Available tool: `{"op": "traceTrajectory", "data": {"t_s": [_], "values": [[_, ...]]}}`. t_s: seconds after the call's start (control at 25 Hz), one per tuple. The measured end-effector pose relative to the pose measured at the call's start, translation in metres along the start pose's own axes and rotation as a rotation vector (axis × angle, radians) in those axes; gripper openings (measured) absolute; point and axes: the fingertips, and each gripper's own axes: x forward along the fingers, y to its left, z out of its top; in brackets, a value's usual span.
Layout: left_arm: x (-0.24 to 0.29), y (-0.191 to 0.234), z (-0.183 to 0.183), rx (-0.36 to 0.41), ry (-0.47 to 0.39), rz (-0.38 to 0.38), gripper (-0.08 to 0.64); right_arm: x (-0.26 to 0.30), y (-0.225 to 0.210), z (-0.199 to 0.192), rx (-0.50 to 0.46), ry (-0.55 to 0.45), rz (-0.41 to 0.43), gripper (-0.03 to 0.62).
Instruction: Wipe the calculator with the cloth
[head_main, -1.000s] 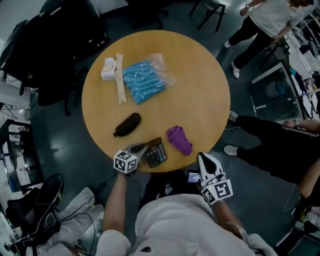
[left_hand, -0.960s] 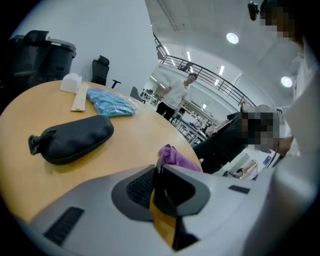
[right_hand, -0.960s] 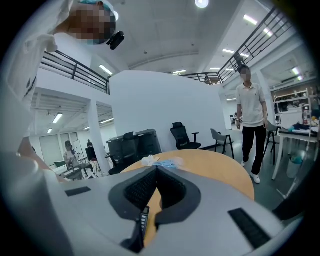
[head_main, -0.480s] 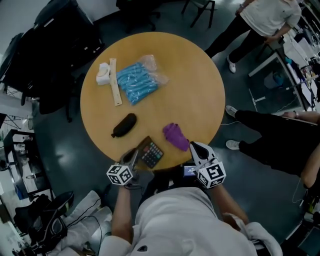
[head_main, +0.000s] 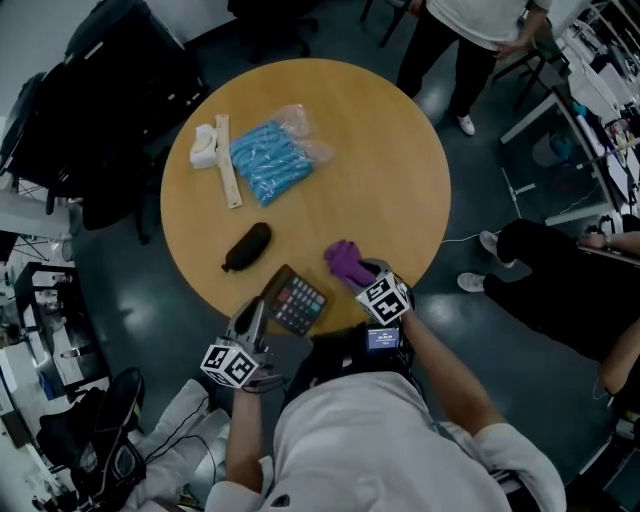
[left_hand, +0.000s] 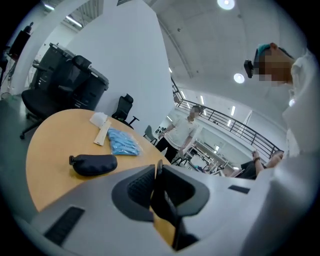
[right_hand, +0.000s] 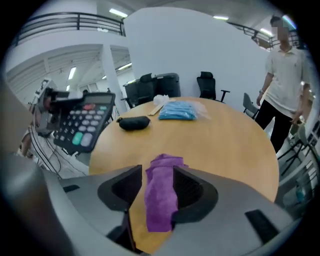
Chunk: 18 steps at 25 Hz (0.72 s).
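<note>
The calculator (head_main: 295, 301) is held up, keys showing, above the rim of the round desk (head_main: 390, 170) at 6 o'clock, pinched at one edge in the narrow jaws of the left gripper (left_hand: 157, 169). Just beside it at 5 o'clock, the purple cloth (right_hand: 161, 195) lies bunched on the wood. The right gripper (right_hand: 157, 171) is lowered over it with its jaws just sprung wide, the cloth between them but not squeezed. Further out, a black pouch (head_main: 247, 247) rests at 7 o'clock. A clear packet of blue items (head_main: 265, 162) sits at 11 o'clock, a pale wooden strip (head_main: 228, 165) and a small white object (head_main: 204, 147) beside it. A bystander (right_hand: 285, 75) stands beyond the desk at 1 o'clock.
</note>
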Motion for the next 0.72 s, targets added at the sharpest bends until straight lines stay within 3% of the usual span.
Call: {"op": "traceTrajectory", "data": {"t_s": [0.32, 0.72], "values": [[-0.019, -0.021, 0.010, -0.020, -0.025, 0.027, 0.052, 0.066, -0.006, -0.044, -0.107, 0.233, -0.094, 0.204], [-0.031, -0.031, 0.018, -0.046, -0.047, 0.017, 0.052, 0.063, -0.020, -0.040, 0.016, 0.194, -0.091, 0.097]]}}
